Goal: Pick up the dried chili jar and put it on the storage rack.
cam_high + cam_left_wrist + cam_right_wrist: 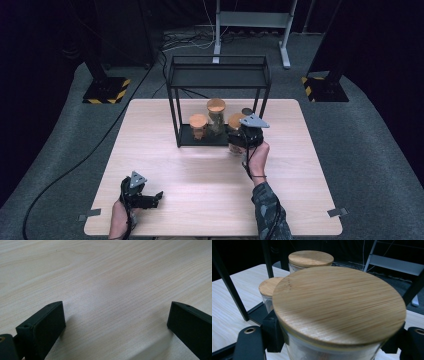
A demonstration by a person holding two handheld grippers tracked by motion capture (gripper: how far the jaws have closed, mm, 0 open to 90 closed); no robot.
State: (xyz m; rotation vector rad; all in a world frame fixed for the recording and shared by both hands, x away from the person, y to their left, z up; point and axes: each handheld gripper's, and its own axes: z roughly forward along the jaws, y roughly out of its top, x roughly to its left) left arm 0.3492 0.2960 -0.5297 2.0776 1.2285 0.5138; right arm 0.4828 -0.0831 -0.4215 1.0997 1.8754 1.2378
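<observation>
Glass jar (332, 347) with a round bamboo lid (339, 305) sits clamped between the jaws of the right gripper (245, 136), one black jaw pressing each side of the glass just under the lid. From the high view this jar stands at the near right corner of the black metal shelf rack (218, 80), on or just at the near edge of its bottom tray; which of the two cannot be told. A hand (256, 159) in a camouflage sleeve holds that gripper from the near side.

Two more bamboo-lidded jars stand on the rack's bottom tray: a short jar (198, 126) to the left, and a tall jar (216, 116) farther back, between the short one and the gripped one. All three are close together; whether they touch cannot be told.

Near the table's (165, 165) near left corner, well apart from the rack, the left gripper (159, 197) is held low over the pale wood. Its jaws are spread wide with only bare tabletop between them.
</observation>
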